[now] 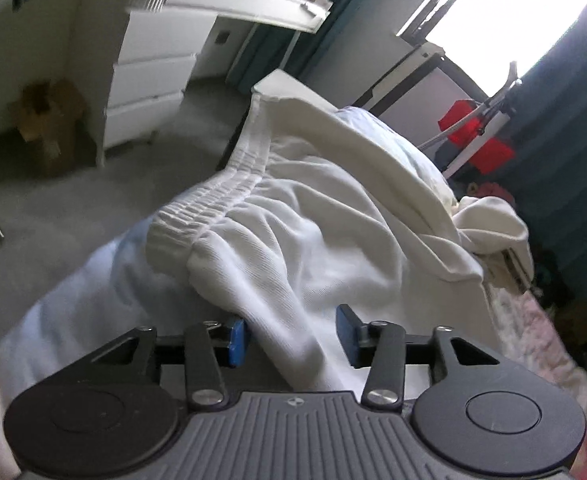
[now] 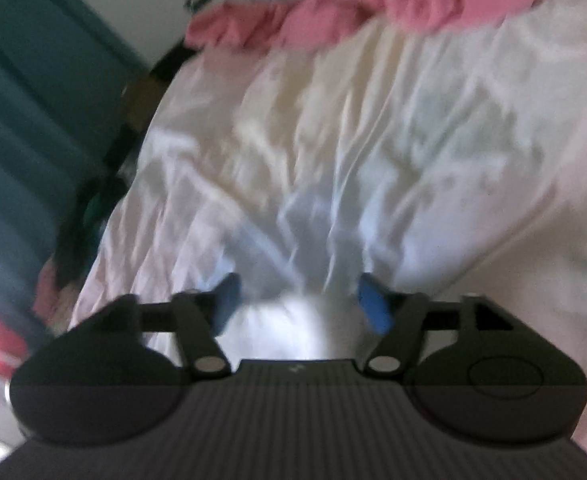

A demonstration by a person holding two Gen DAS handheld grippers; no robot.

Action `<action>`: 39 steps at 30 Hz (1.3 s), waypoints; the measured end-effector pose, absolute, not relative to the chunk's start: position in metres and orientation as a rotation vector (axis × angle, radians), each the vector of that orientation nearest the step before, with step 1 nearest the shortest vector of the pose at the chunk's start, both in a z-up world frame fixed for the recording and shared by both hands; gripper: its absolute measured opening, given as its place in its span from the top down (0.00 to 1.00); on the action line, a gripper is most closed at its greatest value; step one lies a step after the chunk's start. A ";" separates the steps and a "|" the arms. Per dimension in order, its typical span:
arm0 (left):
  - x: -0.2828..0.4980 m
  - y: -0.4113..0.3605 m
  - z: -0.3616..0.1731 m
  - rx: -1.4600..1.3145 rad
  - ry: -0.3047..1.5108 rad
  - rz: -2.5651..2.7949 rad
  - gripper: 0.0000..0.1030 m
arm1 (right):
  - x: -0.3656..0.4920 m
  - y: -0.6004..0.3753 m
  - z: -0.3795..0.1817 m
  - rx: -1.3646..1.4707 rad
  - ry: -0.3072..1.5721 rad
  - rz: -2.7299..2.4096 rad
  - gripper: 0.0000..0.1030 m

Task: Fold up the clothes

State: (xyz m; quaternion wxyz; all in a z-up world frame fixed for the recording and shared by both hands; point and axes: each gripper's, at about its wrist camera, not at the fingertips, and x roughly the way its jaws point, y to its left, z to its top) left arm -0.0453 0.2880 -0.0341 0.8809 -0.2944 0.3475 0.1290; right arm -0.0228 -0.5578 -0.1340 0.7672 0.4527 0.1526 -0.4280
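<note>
The left gripper [image 1: 291,334] stood with jaws apart, a fold of the white garment [image 1: 293,208] lying loose between its pads, waistband to the far left on the bed [image 1: 73,300]. The right gripper [image 2: 297,302] gaped over the sheet [image 2: 333,140]; pink cloth [image 2: 353,12] lay far off.

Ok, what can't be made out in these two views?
- Left wrist view: the white trousers run under the left tool, so their lower end is hidden.
- Right wrist view: motion blur smears the pink garment and bed sheet; type and pattern unreadable.
</note>
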 end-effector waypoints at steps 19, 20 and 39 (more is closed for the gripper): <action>-0.048 0.176 0.019 -0.303 0.598 0.312 0.29 | 0.117 -0.565 -0.176 0.490 0.597 -0.419 0.34; -0.039 0.166 0.017 -0.300 0.595 0.289 0.29 | 0.118 -0.566 -0.180 0.464 0.612 -0.430 0.43; 0.113 -0.027 -0.054 -0.136 0.568 -0.046 0.29 | 0.091 -0.592 -0.165 0.482 0.521 -0.669 0.97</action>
